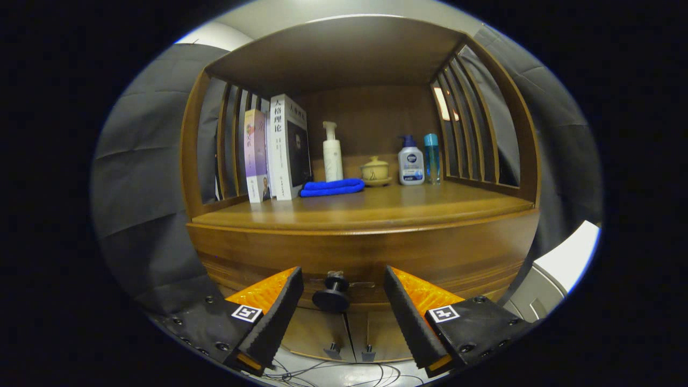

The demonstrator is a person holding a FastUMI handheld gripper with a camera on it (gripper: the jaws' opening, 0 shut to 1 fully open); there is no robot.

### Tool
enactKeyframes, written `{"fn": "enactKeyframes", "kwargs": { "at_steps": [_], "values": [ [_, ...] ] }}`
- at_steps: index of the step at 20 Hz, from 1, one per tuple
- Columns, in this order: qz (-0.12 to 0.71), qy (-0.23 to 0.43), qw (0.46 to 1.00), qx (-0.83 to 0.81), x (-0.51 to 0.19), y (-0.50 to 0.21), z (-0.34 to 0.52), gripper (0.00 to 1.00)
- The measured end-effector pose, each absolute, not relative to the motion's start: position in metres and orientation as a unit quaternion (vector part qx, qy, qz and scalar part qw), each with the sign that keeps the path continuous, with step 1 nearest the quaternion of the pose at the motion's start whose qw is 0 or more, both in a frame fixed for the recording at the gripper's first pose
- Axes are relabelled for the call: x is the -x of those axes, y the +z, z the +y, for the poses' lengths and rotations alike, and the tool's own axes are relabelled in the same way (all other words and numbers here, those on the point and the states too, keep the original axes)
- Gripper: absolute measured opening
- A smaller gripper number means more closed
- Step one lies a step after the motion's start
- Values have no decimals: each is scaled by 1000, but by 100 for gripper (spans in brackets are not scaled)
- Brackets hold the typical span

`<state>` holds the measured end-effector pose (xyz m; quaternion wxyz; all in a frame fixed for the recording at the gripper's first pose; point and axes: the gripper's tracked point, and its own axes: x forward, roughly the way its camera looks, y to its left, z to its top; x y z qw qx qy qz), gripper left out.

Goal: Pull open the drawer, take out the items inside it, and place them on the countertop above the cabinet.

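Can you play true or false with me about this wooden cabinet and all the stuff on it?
1. The hand-held gripper is open, with the round black drawer knob between its fingers. True.
2. The wooden drawer is pulled all the way out. False: it looks closed.
3. A folded blue cloth lies on the wooden countertop. True.
4. The tall white pump bottle lies on its side. False: it stands upright behind the cloth.
5. The books are stacked flat. False: they stand upright.
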<state>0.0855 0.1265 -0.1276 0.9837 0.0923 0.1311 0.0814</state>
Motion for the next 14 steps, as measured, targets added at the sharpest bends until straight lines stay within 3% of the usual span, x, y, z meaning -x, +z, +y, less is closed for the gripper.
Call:
{"fn": "enactKeyframes", "kwargs": {
  "at_steps": [3, 9, 12, 14],
  "values": [
    [155, 87, 980, -91, -87, -148, 136, 94],
    [178, 85, 974, -111, -89, -162, 145, 53],
    [182, 81, 973, -118, -92, -164, 145, 53],
    [184, 79, 973, -113, -91, -163, 145, 46]
  ]
}}
